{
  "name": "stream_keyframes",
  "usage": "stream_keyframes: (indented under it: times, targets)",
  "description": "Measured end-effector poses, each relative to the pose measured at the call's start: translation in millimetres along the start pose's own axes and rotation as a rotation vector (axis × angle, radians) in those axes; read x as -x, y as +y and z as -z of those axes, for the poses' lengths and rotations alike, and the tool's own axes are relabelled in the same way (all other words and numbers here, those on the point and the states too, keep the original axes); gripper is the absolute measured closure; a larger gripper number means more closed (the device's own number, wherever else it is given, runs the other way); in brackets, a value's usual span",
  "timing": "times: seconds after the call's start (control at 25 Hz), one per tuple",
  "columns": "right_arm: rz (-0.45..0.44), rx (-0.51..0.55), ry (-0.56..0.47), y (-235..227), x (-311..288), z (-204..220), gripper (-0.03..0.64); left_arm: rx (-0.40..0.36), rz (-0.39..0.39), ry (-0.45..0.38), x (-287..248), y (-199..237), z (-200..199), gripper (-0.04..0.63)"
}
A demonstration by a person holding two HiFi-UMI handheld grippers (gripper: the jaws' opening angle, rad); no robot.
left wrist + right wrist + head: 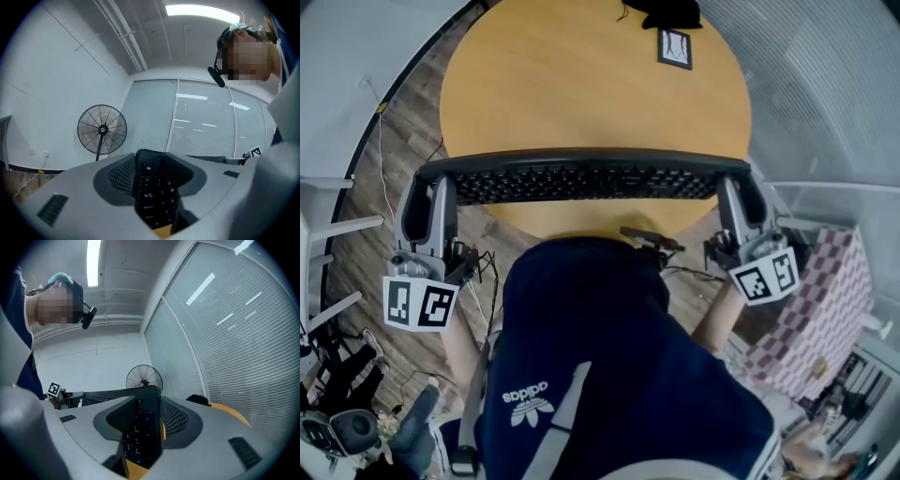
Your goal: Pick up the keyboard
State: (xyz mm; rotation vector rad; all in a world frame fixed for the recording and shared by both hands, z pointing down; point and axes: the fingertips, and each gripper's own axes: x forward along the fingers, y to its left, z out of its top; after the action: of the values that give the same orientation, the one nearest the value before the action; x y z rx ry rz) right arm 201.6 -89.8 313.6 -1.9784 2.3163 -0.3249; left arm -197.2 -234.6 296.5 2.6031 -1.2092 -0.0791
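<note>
table (572, 84) mid: bare; room to pass | far edge: card (675, 49), black obj (671, 11) in way | keyboard (581, 180) spans near edge

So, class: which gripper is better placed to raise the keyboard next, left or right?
Neither has the edge. The left gripper is shut on the left end of the keyboard, and the right gripper is shut on its right end, evenly matched over the table. I'd lift with both together.
</note>
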Motion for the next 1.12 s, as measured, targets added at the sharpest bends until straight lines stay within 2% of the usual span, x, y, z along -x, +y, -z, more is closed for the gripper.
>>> stream_keyframes:
  times: [0.72, 1.12]
  targets:
    - [-0.014, -0.004, 0.028, 11, -10, -2, 0.454, 0.022, -0.033, 0.016, 12, 7, 3, 0.414]
    - [0.01, -0.004, 0.031, 6, 1, 3, 0.454, 0.024, -0.014, 0.025, 11, 2, 9, 0.414]
